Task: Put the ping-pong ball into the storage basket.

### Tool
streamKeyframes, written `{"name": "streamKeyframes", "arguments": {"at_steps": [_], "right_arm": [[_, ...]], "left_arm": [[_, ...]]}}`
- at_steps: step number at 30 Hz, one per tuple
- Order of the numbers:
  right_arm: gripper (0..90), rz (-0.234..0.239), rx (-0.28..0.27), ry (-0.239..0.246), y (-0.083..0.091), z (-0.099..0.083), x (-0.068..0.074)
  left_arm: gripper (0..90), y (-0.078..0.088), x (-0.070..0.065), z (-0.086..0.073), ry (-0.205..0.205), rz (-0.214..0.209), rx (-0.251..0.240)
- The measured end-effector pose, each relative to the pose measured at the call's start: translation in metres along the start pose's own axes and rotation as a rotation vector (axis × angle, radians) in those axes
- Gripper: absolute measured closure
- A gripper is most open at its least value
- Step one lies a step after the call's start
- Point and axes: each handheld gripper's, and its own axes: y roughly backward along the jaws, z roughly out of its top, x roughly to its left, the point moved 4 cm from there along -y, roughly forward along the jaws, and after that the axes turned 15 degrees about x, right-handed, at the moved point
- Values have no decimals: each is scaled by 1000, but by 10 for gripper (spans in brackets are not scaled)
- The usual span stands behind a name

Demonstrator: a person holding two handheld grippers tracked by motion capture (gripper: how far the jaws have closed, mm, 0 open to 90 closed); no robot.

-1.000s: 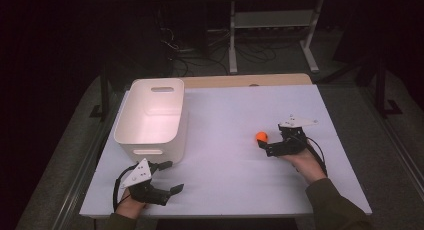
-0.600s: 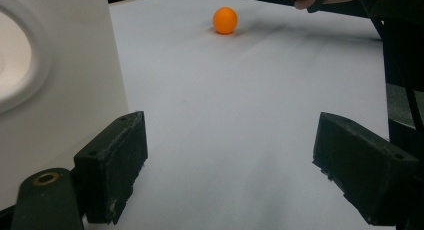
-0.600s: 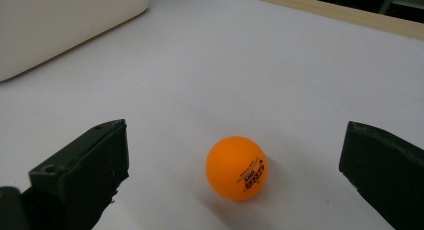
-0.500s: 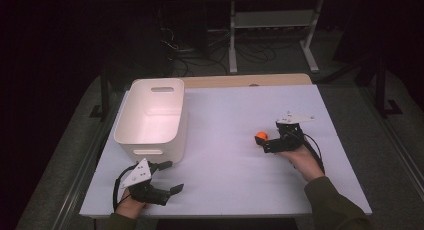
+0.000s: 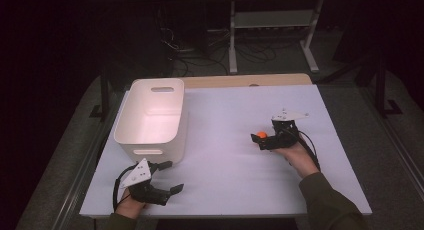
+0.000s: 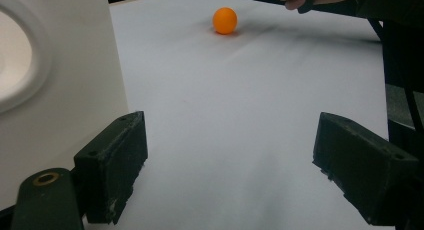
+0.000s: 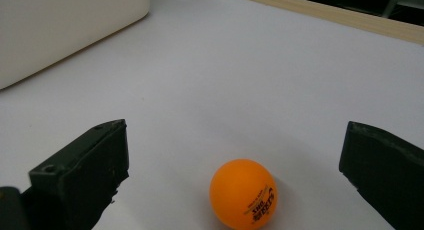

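Observation:
An orange ball (image 5: pixel 261 135) lies on the white table (image 5: pixel 225 155) right of centre. My right gripper (image 5: pixel 259 140) is open at table level, and the ball (image 7: pixel 243 192) sits between its two black jaws with a gap on each side. My left gripper (image 5: pixel 172 176) is open and holds nothing near the front left edge, just in front of the white bin (image 5: pixel 150 115). From the left gripper (image 6: pixel 240 175), the ball (image 6: pixel 224 20) shows far ahead, with the bin wall (image 6: pixel 60 80) close on the left.
The bin is upright with a handle slot in its near wall and looks empty. A wooden strip (image 5: pixel 250 81) runs along the table's far edge. Beyond it stand a metal shelf frame (image 5: pixel 270 25) and cables on a dark floor.
The right hand has shifted only slightly near the ball. The ball and the left gripper stay where they were.

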Motion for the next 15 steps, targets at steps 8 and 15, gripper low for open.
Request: {"name": "streamKeyframes", "arguments": {"at_steps": [8,15], "right_arm": [[0,0,4,4,-7,4,1],[0,-3,6,2,-11,6,0]], "left_arm": [[140,0,0,0,0,0,0],[140,0,0,0,-2,0,0]]}}
